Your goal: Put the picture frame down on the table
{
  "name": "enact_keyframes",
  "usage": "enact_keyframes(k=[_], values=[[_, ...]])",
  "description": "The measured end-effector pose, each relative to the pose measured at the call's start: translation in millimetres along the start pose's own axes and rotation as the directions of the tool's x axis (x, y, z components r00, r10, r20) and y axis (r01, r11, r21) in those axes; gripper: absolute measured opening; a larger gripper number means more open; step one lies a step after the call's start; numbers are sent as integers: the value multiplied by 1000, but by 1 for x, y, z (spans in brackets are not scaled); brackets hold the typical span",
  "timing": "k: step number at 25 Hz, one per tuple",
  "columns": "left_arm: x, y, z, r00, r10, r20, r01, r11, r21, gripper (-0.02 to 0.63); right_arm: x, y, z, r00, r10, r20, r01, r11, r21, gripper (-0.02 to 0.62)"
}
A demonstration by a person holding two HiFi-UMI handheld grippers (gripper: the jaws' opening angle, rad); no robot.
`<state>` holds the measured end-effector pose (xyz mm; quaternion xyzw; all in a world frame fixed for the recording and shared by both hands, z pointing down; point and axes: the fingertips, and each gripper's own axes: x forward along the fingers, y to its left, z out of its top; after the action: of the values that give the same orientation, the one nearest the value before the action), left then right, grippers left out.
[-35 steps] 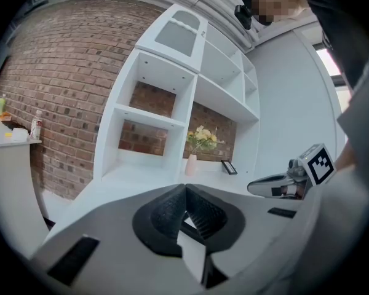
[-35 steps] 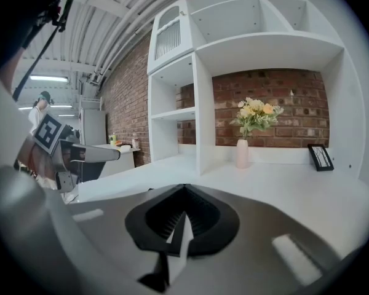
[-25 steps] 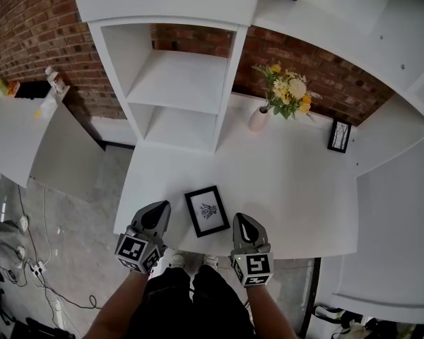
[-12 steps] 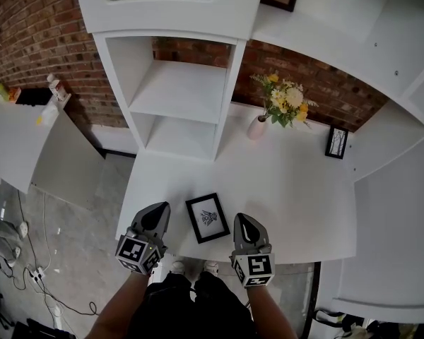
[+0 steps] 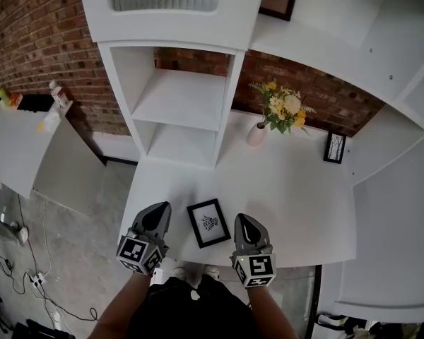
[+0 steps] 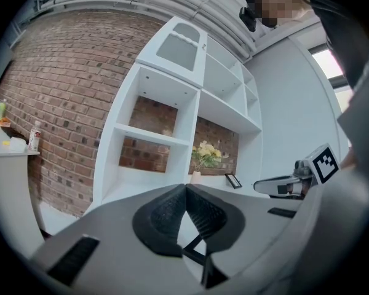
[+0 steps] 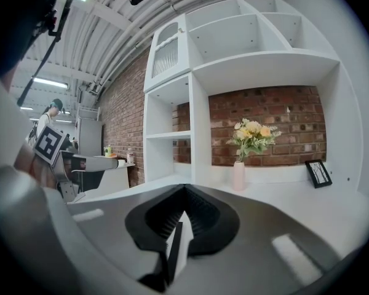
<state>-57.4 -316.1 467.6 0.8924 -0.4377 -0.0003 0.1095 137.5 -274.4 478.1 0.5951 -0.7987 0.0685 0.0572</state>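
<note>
A small black picture frame (image 5: 209,222) with a white mat lies flat on the white table (image 5: 297,189), close to its front edge. My left gripper (image 5: 156,212) hovers just left of the frame, and my right gripper (image 5: 244,223) just right of it; neither touches it. Both are shut with nothing between the jaws. In the left gripper view the jaw tips of the left gripper (image 6: 186,187) meet, and a black edge of the frame (image 6: 194,251) shows below them. In the right gripper view the right gripper (image 7: 184,187) is likewise closed over the frame's edge (image 7: 172,244).
A pink vase (image 5: 256,134) with yellow flowers (image 5: 283,108) stands at the back of the table. A second small frame (image 5: 334,147) leans against the brick wall at back right. A white shelf unit (image 5: 180,111) rises at back left. A side table (image 5: 21,143) is further left.
Both grippers stay shut on either side of the flat frame. Only the head view has drifted slightly, so more of the shelf top shows.
</note>
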Motion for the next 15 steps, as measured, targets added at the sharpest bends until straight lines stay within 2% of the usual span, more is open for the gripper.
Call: enact_keyframes(k=[15], values=[[3, 4, 13, 1000, -5, 27, 5, 1000, 0, 3, 6, 2, 17, 1000, 19, 23, -19, 1000, -19, 3]])
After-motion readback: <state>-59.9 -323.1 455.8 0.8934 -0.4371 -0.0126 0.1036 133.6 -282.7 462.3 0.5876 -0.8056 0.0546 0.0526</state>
